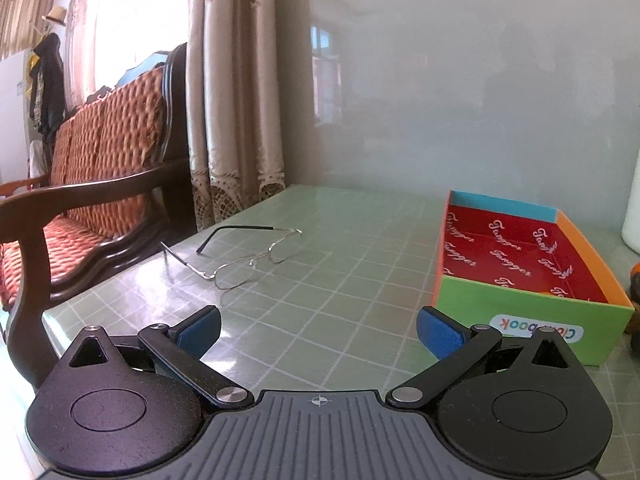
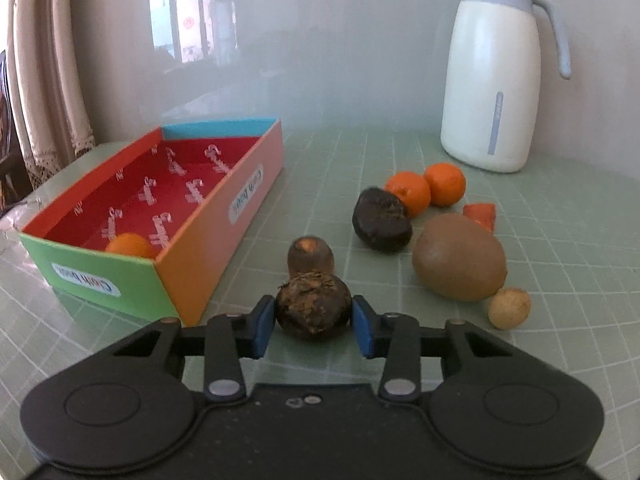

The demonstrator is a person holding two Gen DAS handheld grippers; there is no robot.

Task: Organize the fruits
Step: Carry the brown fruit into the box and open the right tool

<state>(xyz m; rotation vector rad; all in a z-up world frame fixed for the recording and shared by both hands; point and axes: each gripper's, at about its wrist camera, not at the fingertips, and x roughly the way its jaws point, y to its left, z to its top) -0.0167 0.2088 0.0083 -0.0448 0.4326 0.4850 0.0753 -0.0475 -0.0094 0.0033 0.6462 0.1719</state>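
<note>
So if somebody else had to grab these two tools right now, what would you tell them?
Right gripper: closed on a dark brown fruit, low over the table.
Left gripper: open, empty, near the glasses.
Done: one orange lies in the box.
Left: put the held fruit in the box, then the two oranges, the kiwi, the two other dark fruits, the small pale fruit and the orange chunk.

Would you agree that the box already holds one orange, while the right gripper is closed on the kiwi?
Not quite: the right wrist view shows the right gripper closed on a dark, rough brown fruit; the kiwi lies untouched. The box does hold one orange.
</note>
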